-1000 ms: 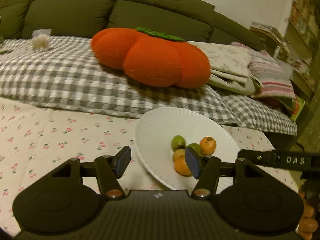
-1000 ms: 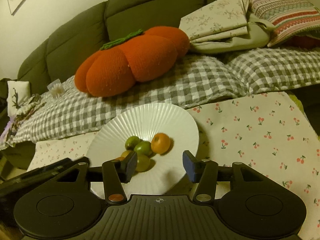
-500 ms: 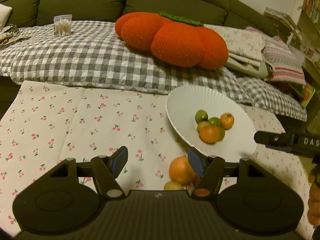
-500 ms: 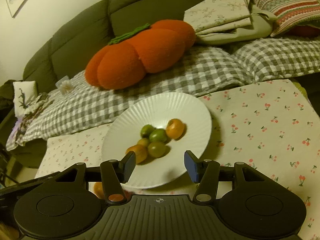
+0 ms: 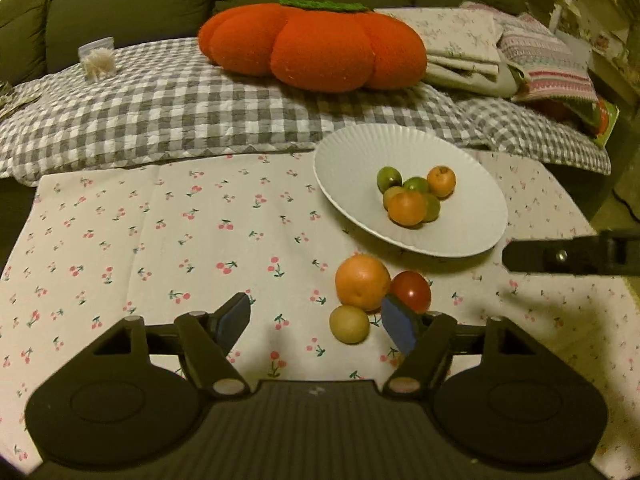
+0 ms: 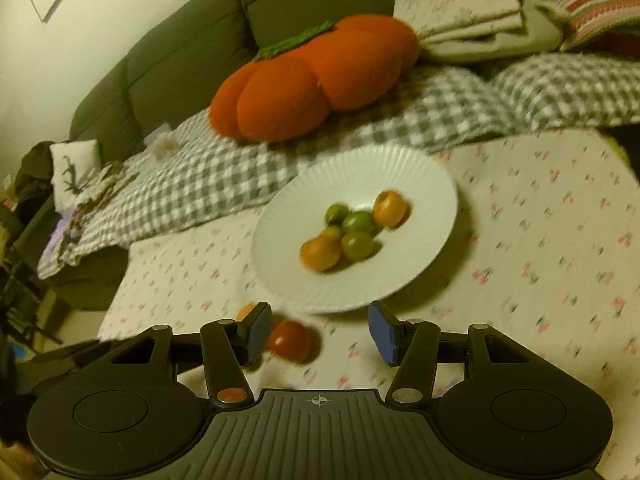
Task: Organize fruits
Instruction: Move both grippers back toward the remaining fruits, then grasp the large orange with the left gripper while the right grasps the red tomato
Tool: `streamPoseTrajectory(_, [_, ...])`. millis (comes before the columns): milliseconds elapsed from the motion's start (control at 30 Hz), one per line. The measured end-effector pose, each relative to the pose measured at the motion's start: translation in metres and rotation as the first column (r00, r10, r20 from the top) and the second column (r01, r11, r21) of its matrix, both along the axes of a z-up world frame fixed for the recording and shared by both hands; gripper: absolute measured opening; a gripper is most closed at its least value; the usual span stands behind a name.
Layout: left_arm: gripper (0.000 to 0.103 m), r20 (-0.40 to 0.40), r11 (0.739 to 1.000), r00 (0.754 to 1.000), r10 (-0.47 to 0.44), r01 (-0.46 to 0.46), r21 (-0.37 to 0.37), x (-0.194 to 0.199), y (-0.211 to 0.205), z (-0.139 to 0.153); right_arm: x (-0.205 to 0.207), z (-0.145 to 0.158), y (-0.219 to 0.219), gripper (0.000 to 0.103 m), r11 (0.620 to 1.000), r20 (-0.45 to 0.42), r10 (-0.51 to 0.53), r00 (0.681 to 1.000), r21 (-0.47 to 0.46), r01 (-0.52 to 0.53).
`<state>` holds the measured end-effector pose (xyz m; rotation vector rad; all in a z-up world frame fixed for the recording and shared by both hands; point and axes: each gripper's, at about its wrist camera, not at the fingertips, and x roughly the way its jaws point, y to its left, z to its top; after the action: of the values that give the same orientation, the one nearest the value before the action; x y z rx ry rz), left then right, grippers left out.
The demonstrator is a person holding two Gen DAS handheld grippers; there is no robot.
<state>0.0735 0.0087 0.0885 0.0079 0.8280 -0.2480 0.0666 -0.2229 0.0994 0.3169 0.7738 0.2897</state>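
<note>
A white ribbed plate (image 5: 352,152) (image 6: 420,176) on the cherry-print cloth holds several small green and orange fruits (image 5: 408,208) (image 6: 356,244). In front of the plate lie an orange (image 5: 362,282), a red tomato (image 5: 412,290) (image 6: 290,340) and a small yellow-green fruit (image 5: 349,324). My left gripper (image 5: 320,322) is open and empty, just short of these three. My right gripper (image 6: 318,330) is open and empty, with the tomato by its left finger. Part of the right gripper shows at the right edge of the left wrist view (image 5: 568,256).
A cherry-print cloth (image 5: 160,240) covers the table. Behind it a sofa carries a grey checked blanket (image 5: 160,108), an orange pumpkin cushion (image 5: 316,44), folded linens (image 5: 460,52) and a striped pillow (image 5: 548,68). A small cup (image 5: 98,58) stands on the blanket.
Both grippers have pulled back and up from the plate. The orange, tomato and small yellow-green fruit have come into view in front of the plate. Both stay open.
</note>
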Motion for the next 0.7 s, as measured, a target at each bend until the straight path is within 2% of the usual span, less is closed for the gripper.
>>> streamPoseTrajectory(133, [0.073,-0.029,0.998,0.998,-0.047,0.048,0.048,0.009,-0.01,-0.014,-0.002,-0.008,0.007,0.059,0.999,-0.053,0.029,0.998,0.03,-0.028])
streamPoseTrajectory(233, [0.074,-0.034,0.998,0.998,-0.049,0.05,0.046,0.014,-0.01,-0.018,-0.002,-0.015,0.008,0.059,0.999,-0.092,0.026,0.995,0.042,-0.023])
streamPoseTrajectory(400, [0.074,-0.076,0.997,0.997,-0.012,0.006,-0.071,0.027,-0.004,-0.022,0.0,-0.023,0.006,0.059,0.999,-0.129,0.004,0.992,0.044,0.002])
streamPoseTrajectory(600, [0.074,-0.068,0.994,0.998,-0.009,0.002,-0.108,0.03,-0.012,-0.026,0.003,-0.028,0.007,0.059,1.0,-0.138,-0.001,0.99,0.021,0.004])
streamPoseTrajectory(700, [0.073,-0.07,0.986,0.997,0.02,-0.031,-0.164,0.035,-0.007,-0.027,0.003,-0.029,0.007,0.059,1.0,-0.138,0.001,0.99,0.014,0.001])
